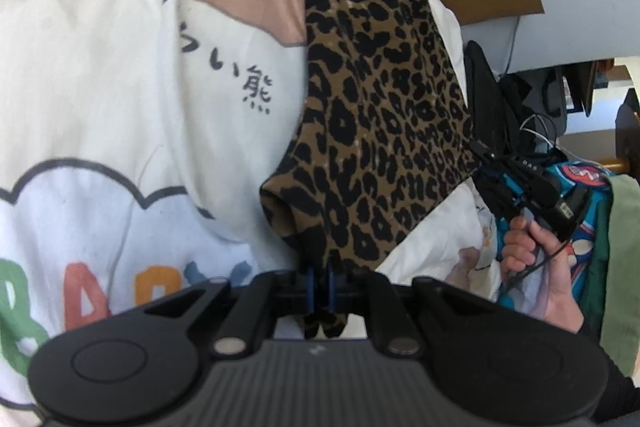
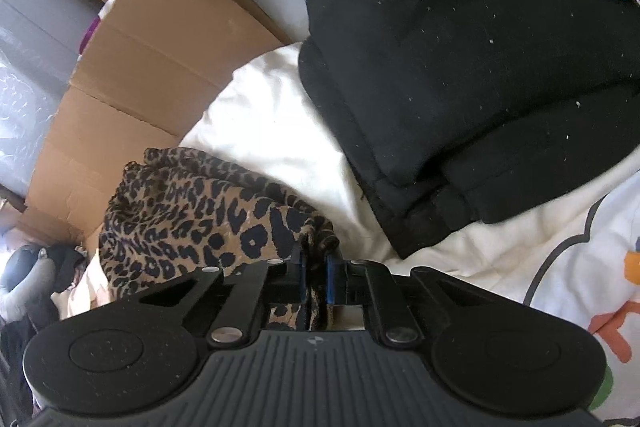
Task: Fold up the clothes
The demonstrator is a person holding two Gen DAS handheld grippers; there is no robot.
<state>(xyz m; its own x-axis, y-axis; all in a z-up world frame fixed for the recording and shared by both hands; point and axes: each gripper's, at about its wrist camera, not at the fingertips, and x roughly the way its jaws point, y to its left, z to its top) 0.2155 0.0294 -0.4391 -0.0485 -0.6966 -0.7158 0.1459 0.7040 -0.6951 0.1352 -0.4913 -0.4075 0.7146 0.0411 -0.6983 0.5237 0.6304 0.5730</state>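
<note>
Folded black clothes [image 2: 472,67] beside leopard cloth [image 2: 192,215]; cardboard [image 2: 152,67] behind.

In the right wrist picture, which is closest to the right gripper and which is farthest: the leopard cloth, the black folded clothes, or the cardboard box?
1. Leopard cloth: pinched in the right gripper, spreading left.
2. Black folded clothes: ahead, to the right, on the white bedding.
3. Cardboard box: farthest, upper left, behind the bedding.
</note>
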